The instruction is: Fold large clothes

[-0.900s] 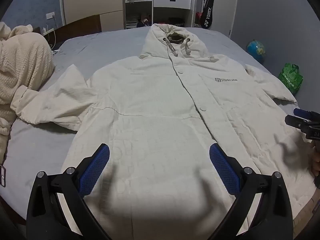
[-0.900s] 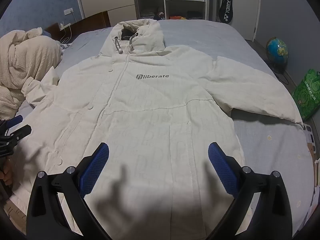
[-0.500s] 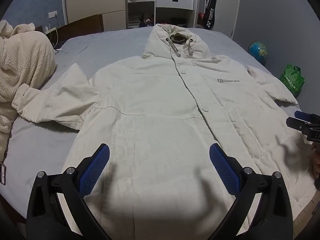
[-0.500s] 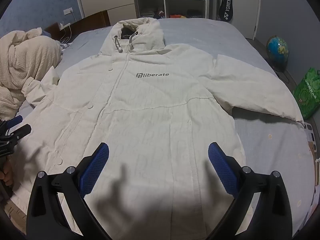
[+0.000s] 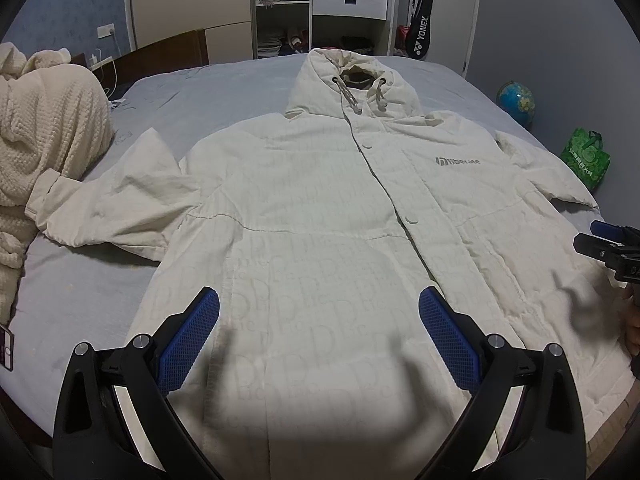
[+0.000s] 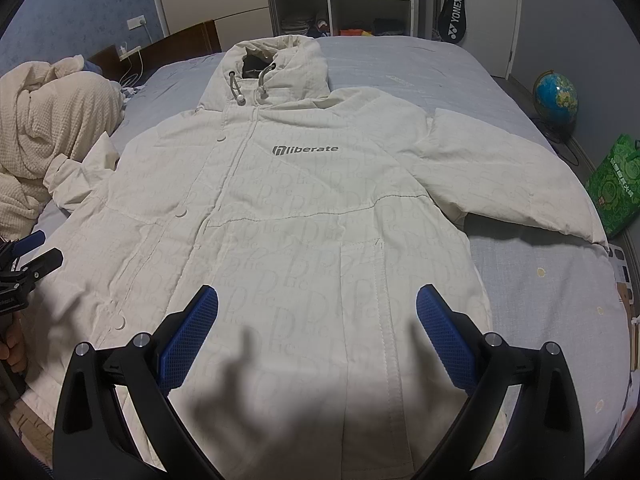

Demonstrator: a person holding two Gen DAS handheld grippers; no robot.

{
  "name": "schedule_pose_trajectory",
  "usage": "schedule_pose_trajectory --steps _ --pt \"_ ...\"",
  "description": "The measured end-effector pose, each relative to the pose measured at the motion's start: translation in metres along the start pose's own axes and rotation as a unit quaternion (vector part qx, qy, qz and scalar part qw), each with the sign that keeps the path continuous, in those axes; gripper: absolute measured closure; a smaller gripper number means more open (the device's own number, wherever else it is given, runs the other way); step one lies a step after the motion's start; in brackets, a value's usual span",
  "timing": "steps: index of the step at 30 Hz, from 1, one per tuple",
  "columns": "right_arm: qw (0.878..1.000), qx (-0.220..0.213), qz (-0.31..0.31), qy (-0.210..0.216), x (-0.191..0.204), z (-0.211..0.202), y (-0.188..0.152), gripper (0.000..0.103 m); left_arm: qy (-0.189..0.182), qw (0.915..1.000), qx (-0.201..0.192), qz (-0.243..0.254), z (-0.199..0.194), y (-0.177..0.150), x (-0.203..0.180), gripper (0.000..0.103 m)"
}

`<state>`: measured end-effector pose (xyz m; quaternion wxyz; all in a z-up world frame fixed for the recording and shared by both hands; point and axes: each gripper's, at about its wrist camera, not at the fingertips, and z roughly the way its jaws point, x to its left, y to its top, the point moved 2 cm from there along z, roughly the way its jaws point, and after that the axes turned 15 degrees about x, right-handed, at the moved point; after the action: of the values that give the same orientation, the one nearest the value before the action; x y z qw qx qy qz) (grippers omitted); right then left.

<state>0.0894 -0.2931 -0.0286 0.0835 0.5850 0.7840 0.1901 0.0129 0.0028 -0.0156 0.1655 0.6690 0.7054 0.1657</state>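
- Bedroom, grey bed filling both views, wardrobe shelves at 12 o'clock, globe and green bag on the floor at 3 o'clock.
- White hooded jacket lies flat, front up, snapped shut, hood at 12 o'clock, hem nearest me.
- Both sleeves spread outward; one sleeve at 9 o'clock ends just beside the cream knit bundle, can't tell if touching.
- My left gripper is spread wide, holding nothing, above the lower front.
- My right gripper likewise wide apart, empty, over the hem area.
- Progress, my call: garment laid out, no fold made yet. Sleeves, sides and bottom-up fold all remain.
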Motion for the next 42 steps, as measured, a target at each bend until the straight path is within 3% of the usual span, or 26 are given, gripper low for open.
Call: schedule_pose_trajectory --steps 42 --pt "1.000 0.003 -0.001 -0.001 0.0009 0.0035 -0.0010 0.008 0.003 1.0000 0.006 -0.001 0.0040 -0.0002 0.0022 0.007"
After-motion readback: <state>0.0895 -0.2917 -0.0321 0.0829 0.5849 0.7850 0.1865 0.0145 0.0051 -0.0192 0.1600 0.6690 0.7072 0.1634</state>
